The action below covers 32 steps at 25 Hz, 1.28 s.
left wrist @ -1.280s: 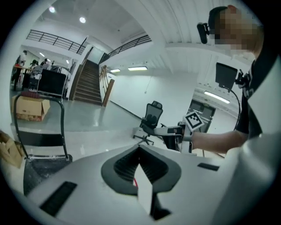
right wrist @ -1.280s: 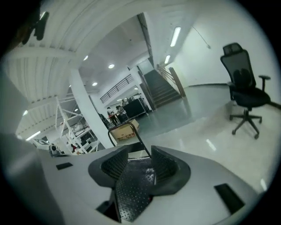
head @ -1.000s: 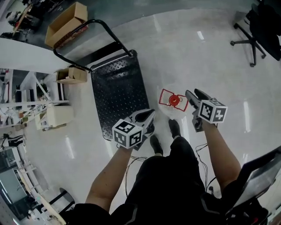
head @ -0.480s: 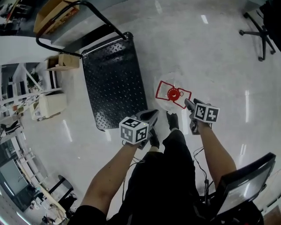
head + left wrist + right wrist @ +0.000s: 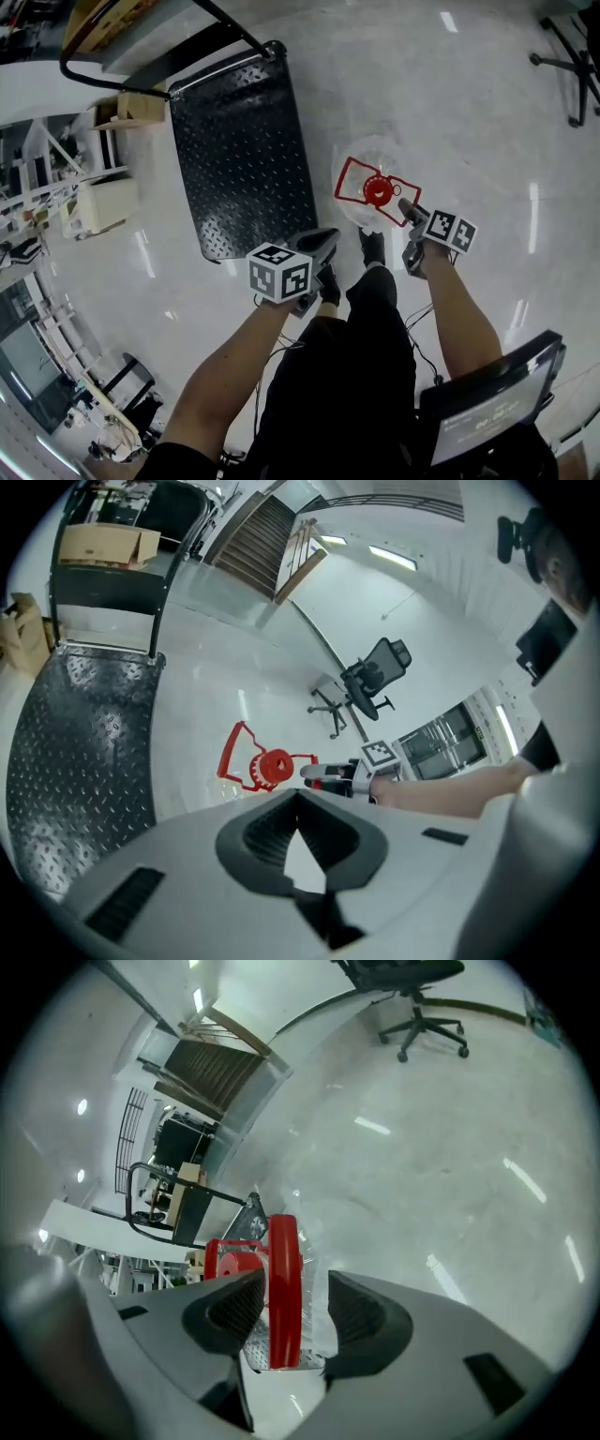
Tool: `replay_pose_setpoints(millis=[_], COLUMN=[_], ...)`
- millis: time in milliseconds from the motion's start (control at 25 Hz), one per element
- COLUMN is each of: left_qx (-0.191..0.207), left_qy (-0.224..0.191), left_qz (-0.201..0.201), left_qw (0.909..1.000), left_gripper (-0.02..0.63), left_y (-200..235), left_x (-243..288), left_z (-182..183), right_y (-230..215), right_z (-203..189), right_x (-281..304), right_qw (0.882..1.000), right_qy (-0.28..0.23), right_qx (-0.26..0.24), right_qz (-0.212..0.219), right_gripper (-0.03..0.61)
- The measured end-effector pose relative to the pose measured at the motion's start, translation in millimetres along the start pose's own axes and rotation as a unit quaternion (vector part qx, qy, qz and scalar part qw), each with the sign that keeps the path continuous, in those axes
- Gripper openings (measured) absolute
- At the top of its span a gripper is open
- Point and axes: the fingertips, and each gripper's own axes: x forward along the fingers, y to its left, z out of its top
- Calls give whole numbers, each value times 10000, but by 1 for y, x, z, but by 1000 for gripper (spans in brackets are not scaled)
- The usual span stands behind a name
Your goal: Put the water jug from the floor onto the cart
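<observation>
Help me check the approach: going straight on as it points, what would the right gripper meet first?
The red handle of the water jug; it stands between the parted jaws of the right gripper, so contact looks near, though depth is unclear.

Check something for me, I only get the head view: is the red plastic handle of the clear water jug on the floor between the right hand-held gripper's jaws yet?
Observer: Yes, the right gripper view shows the red plastic handle standing between the jaws of the right hand-held gripper, which are apart, not clamped.
Operator: And the left one?
Observer: The left gripper view shows the left hand-held gripper with jaws together at the tips, nothing between them.
</observation>
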Motion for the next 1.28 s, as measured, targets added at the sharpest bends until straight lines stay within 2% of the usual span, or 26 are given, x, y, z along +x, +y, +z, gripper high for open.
replay_pose_setpoints(millis=[120, 240, 400, 720, 960, 1160, 1280], left_qx=[-106, -163, -145, -434, -647, -885, -874], left_qy=[-134, -211, -194, -546, -1138, -1758, -2066], left_qz=[-199, -323, -222, -108, 74, 397, 509], left_qw=[9997, 9991, 9995, 9975, 9914, 9796, 9732], left_gripper=[-3, -3, -3, -3, -3, -3, -3], left_y=[-5, -10, -11, -26, -30, -22, -22], left_x=[-4, -8, -8, -44, -95, -142, -173], left_z=[-5, -8, -10, -9, -8, -3, -1], right_y=[2, 1, 7, 30, 82, 136, 173], right_z=[1, 3, 7, -4, -12, -13, -16], right_x=[8, 10, 11, 3, -7, -25, -41], right_qw=[9999, 9998, 9995, 9982, 9936, 9876, 9830], right_qy=[13, -24, 31, 335, 550, 654, 731], right_qx=[-83, -186, -305, -493, -925, -1320, -1519], right_qz=[128, 41, 111, -10, 345, 541, 720], right_gripper=[204, 60, 58, 58, 58, 60, 60])
